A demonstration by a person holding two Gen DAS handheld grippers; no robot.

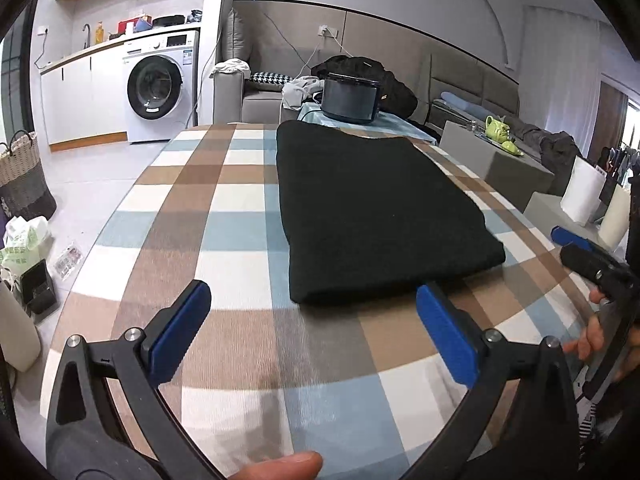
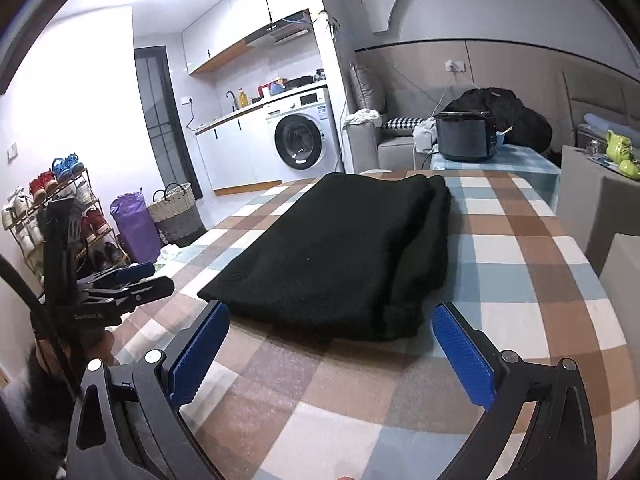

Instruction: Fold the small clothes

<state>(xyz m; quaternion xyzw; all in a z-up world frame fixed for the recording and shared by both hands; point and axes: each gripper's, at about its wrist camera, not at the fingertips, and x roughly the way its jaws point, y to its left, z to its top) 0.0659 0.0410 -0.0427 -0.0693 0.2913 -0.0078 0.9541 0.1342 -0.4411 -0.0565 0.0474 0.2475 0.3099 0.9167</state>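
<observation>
Two grippers: both hovered at the near edge of the black folded garment (image 1: 380,208), holding nothing.
Left gripper (image 1: 312,328): jaws spread wide, empty; its right pad (image 1: 446,334) sat just before the garment's near edge, apart from it.
Garment: lay flat on the checked tablecloth (image 1: 224,216), folded into a thick rectangle.
Right gripper (image 2: 332,356): jaws released, wide, just short of the garment's near end.
Cooker (image 2: 466,136): stood beyond the garment's far end.
</observation>
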